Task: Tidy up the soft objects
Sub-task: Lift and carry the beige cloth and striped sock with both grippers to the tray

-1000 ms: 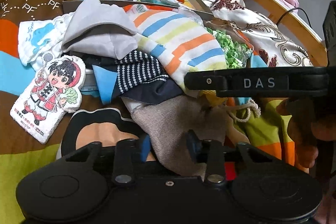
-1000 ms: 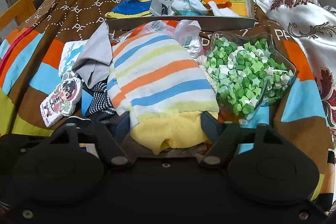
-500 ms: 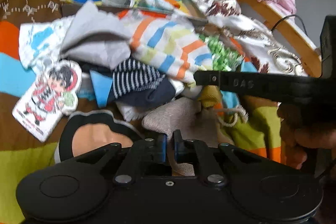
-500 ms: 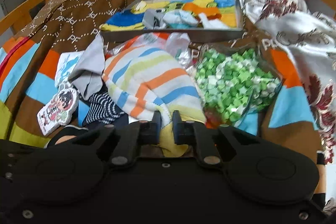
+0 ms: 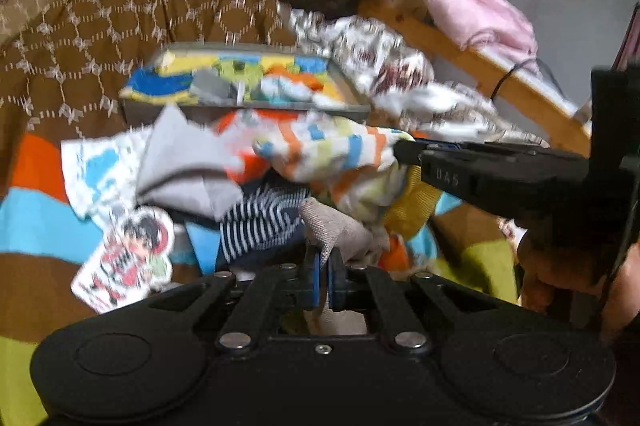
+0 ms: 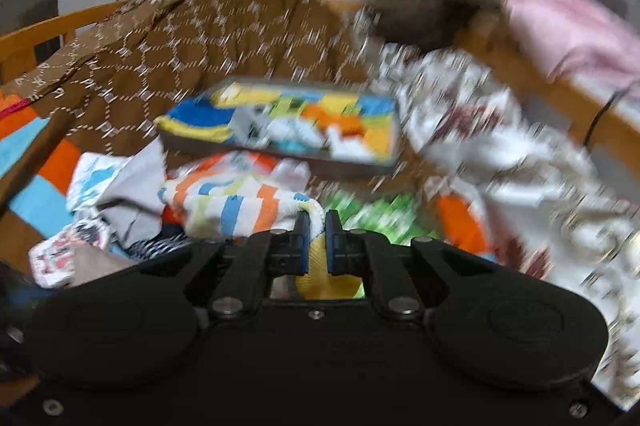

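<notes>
Soft objects lie heaped mid-frame in both views, on a patchwork bedspread of orange, blue and brown.

Left gripper, bottom centre of its own view: fingers pressed together on a fold of grey-beige woven cloth, which rises in a small peak above the tips. The pinch sits at one edge, probably so the piece peels off the heap without dragging its neighbours.

Right gripper, bottom centre of its own view: fingers nipped onto the striped knit, at its white rim; the yellow part of the garment shows beneath the fingers. In the left view this tool enters from the right edge, with the knit bunched and hanging from its tip, clear of the heap on that side. A hand shows below it at right.

Under and beside the knit: a navy-and-white striped piece, a pale grey garment, and a cartoon-figure pad at lower left, lying flat and touched by neither tool.

Shallow box beyond the heap, upper centre, already holds small colourful items; likely the destination, hence both pieces being raised. Green paper bits lie just right of the right gripper's tips.

Both views are motion-blurred; fine detail is unreliable.
</notes>
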A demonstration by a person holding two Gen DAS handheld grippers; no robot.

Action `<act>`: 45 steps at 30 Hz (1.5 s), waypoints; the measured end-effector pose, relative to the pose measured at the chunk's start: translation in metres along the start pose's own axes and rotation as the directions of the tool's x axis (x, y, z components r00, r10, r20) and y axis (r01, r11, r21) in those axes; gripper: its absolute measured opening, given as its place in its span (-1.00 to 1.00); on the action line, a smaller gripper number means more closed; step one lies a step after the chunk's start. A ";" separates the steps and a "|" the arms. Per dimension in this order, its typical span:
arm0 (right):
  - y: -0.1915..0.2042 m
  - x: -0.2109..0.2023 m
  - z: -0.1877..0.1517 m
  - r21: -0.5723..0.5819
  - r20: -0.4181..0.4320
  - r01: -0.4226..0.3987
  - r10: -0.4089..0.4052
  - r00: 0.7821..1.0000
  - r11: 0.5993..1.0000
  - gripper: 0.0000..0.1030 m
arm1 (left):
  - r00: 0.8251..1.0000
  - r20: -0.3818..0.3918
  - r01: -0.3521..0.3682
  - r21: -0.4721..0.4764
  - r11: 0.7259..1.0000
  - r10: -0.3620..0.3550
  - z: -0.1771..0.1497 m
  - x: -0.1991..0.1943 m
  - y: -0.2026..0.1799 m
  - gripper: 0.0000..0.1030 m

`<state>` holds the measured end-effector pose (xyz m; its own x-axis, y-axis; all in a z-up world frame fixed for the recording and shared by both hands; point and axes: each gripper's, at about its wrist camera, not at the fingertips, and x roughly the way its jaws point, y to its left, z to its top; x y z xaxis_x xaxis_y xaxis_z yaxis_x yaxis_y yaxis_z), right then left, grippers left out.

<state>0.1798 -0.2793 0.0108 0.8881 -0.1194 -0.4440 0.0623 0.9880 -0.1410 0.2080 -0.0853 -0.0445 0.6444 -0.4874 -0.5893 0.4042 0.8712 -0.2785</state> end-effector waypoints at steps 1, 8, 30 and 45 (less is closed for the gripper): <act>0.002 -0.005 0.001 -0.025 0.033 0.026 -0.025 0.999 0.999 -0.95 | 1.000 0.021 0.006 -0.001 1.000 -0.006 0.002 -0.004 0.000 -0.95; 0.012 -0.030 0.009 -0.122 0.220 0.160 -0.131 0.967 0.980 -0.95 | 0.989 0.148 0.018 -0.020 1.000 -0.015 0.014 -0.028 0.001 -0.95; -0.023 0.021 0.069 0.030 0.429 0.195 -0.188 0.884 0.980 -0.95 | 0.908 0.409 -0.056 -0.101 0.993 0.092 0.098 -0.036 0.044 -0.95; -0.061 0.195 0.125 0.211 0.316 0.060 -0.126 0.940 0.976 -0.95 | 0.867 0.479 -0.083 -0.131 0.988 0.137 0.179 0.099 0.103 -0.95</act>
<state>0.4063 -0.3506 0.0437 0.9711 -0.2061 -0.1201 0.2102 0.9774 0.0228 0.4294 -0.0542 0.0041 0.9250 -0.3317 -0.1854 0.2606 0.9089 -0.3256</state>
